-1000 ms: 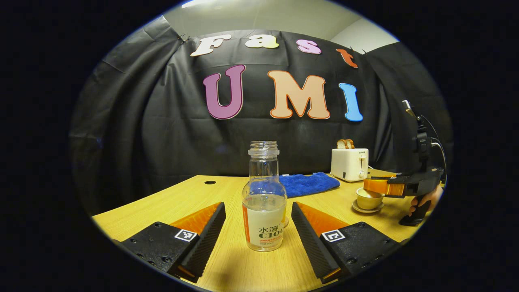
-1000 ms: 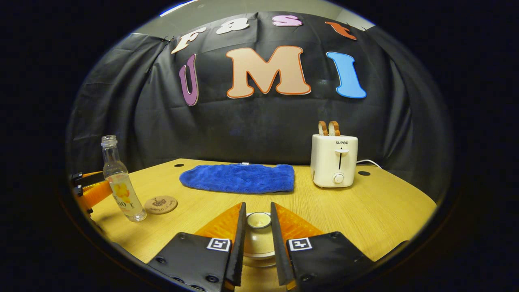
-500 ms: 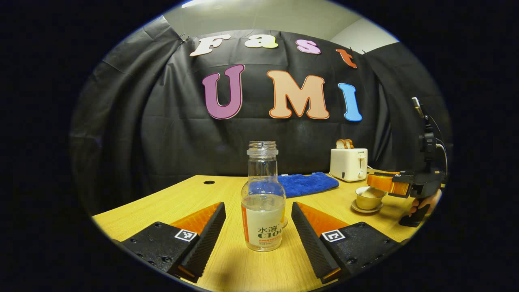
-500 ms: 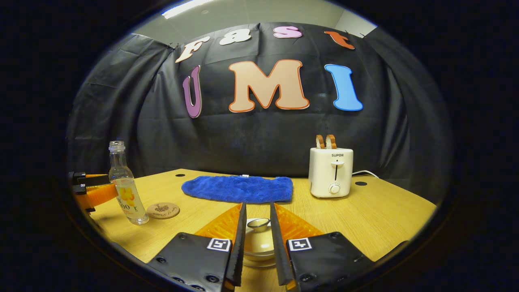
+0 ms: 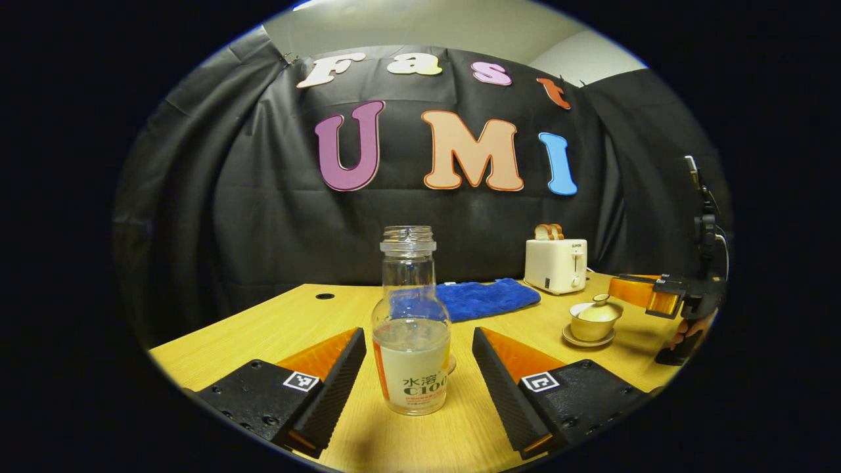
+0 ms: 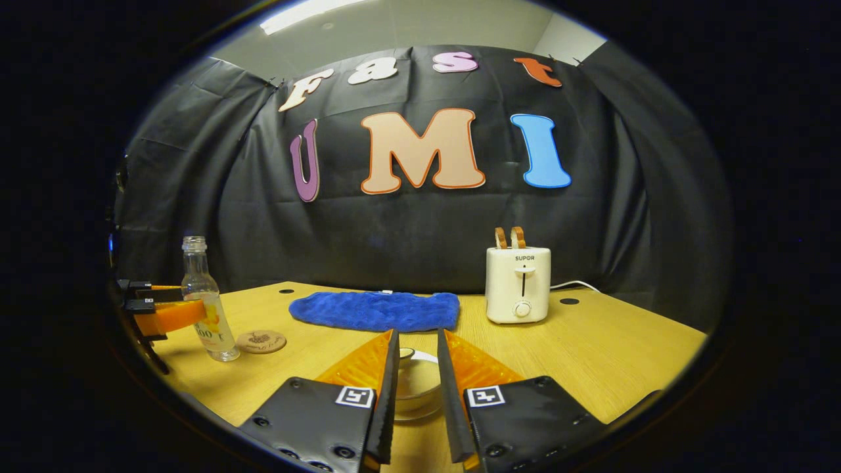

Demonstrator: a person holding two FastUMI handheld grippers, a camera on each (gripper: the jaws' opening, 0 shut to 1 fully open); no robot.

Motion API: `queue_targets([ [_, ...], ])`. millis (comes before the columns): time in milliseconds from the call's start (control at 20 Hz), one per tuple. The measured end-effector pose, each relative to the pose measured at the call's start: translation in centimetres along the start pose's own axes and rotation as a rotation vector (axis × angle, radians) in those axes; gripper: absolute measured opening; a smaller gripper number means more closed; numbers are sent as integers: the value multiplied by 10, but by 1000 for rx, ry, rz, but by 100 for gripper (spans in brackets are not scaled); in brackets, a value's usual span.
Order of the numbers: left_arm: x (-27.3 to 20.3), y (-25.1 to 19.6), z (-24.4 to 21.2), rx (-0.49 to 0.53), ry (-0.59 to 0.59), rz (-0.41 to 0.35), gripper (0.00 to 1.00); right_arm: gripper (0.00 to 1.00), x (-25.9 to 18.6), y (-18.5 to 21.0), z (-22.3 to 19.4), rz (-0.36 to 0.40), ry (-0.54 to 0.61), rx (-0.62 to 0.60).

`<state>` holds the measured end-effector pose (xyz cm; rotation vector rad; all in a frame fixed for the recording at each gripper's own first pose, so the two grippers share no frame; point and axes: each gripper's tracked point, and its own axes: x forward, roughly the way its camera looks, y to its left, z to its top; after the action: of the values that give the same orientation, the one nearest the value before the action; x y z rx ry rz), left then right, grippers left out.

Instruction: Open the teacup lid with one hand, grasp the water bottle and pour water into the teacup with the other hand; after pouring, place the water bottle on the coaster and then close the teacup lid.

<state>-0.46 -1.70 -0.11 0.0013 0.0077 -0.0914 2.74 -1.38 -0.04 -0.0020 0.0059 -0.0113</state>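
A clear water bottle (image 5: 410,341), uncapped and about half full, stands on the table between the wide-apart fingers of my left gripper (image 5: 418,332), and neither finger touches it. The right gripper view has the bottle (image 6: 207,322) beside a round coaster (image 6: 261,341), flanked by the left gripper (image 6: 190,299). The teacup (image 5: 589,325) sits on its saucer with the lid (image 5: 596,307) lying slightly tilted on top. My right gripper (image 5: 614,287) hovers just right of and above the lid. Its fingers (image 6: 415,332) are a narrow gap apart, holding nothing, with the cup (image 6: 415,387) below between them.
A blue towel (image 6: 374,310) lies at the back middle of the wooden table. A white toaster (image 6: 518,293) with bread slices stands to its right. A hand (image 5: 690,325) holds the right gripper's handle at the table's right edge.
My right gripper has risen and drawn back from over the teacup, so the lid now shows resting on the cup. The left gripper shifted slightly; the bottle stays put.
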Motion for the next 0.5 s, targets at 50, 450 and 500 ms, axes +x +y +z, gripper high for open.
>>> queue_targets([
  [50, 0, 1, 1, 0, 1, 2, 95, 37, -2, -1, 1, 4, 0, 0],
  [450, 2, 1, 2, 0, 3, 12, 95, 37, 3, 9, -5, 57, 34, -4],
  [500, 2, 1, 2, 0, 4, 12, 95, 37, 7, 12, -7, 62, 45, -7],
])
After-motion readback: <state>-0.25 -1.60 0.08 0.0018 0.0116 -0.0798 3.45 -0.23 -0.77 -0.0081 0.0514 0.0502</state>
